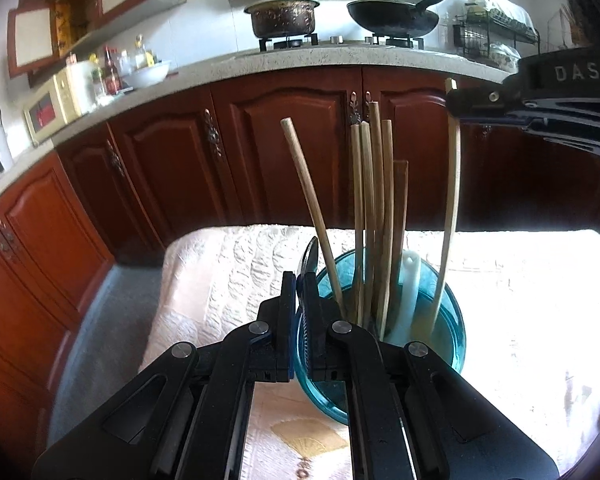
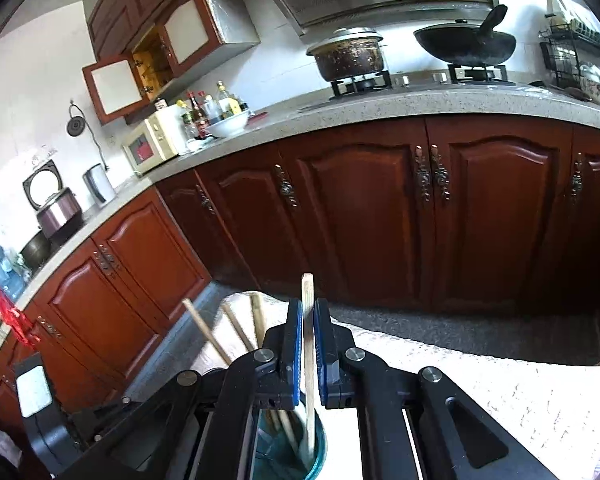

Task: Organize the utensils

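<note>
Left wrist view: the left gripper (image 1: pixel 300 280) has its jaws clamped on the rim of a blue glass cup (image 1: pixel 452 332) standing on the cloth-covered worktop (image 1: pixel 220 280). Chopsticks (image 1: pixel 374 208) stand upright inside it.

Right wrist view: the right gripper (image 2: pixel 308 312) pinches one pale chopstick (image 2: pixel 308 292), whose lower end sits in the cup (image 2: pixel 318 452).

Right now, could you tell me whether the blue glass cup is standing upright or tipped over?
Upright. The blue glass cup stands on the cloth with its mouth facing up, and the chopsticks stand inside it.
</note>
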Motion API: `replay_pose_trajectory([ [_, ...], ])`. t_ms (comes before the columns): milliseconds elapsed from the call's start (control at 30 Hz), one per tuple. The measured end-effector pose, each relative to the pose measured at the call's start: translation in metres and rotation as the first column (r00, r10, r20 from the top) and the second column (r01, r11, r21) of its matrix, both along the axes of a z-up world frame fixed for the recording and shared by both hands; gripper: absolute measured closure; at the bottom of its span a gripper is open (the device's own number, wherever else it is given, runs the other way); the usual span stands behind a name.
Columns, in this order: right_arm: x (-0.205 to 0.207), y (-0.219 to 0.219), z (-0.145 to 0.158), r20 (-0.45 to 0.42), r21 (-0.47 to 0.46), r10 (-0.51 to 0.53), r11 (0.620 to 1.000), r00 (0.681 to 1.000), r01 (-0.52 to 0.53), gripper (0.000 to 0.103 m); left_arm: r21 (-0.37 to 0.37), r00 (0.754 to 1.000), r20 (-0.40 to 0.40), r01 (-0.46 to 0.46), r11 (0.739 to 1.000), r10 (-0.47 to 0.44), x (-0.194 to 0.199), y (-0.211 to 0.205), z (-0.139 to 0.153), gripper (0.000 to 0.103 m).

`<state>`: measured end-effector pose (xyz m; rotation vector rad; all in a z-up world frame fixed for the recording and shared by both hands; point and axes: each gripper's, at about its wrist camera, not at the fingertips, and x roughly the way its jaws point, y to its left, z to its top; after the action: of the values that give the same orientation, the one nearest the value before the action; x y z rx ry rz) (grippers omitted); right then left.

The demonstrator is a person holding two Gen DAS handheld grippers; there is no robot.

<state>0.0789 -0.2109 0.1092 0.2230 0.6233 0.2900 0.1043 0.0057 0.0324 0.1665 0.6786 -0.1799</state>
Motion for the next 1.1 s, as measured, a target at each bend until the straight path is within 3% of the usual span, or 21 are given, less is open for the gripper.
replay_pose_trajectory([
  [133,-0.014,0.003,0.007,0.096,-0.018,-0.034,0.999,0.995,0.036,0.098,-0.022,1.0,-0.022,0.004,1.0,-0.004,-0.002,0.002,0.002,0.101],
  [300,-0.009,0.016,-0.011,0.024,-0.031,0.016,0.999,1.0,-0.015,0.098,-0.027,0.999,-0.034,0.023,0.999,-0.024,-0.009,-0.001,0.006,0.097],
  [433,-0.012,0.009,-0.022,-0.038,0.02,0.024,1.0,0.999,-0.024,0.098,-0.059,0.999,-0.037,0.021,0.998,-0.023,-0.015,0.003,0.012,0.064],
  [467,-0.014,0.008,-0.024,-0.043,0.021,0.025,0.999,0.999,-0.024,0.096,-0.07,0.999,-0.035,0.018,0.997,-0.02,-0.017,0.004,0.014,0.062],
  [533,-0.021,0.007,-0.028,-0.052,0.012,0.025,1.0,0.998,-0.024,0.091,-0.079,0.999,-0.036,0.011,0.997,-0.014,-0.021,0.006,0.016,0.062],
  [667,-0.039,0.005,-0.038,-0.067,0.0,0.02,1.0,0.998,-0.02,0.068,-0.102,0.998,-0.058,-0.004,0.995,-0.002,-0.028,0.007,0.018,0.061],
  [1100,-0.108,0.001,-0.062,-0.1,-0.049,-0.064,0.997,0.993,0.06,0.06,-0.086,0.998,-0.054,-0.049,0.995,0.044,-0.07,0.007,0.023,0.06],
])
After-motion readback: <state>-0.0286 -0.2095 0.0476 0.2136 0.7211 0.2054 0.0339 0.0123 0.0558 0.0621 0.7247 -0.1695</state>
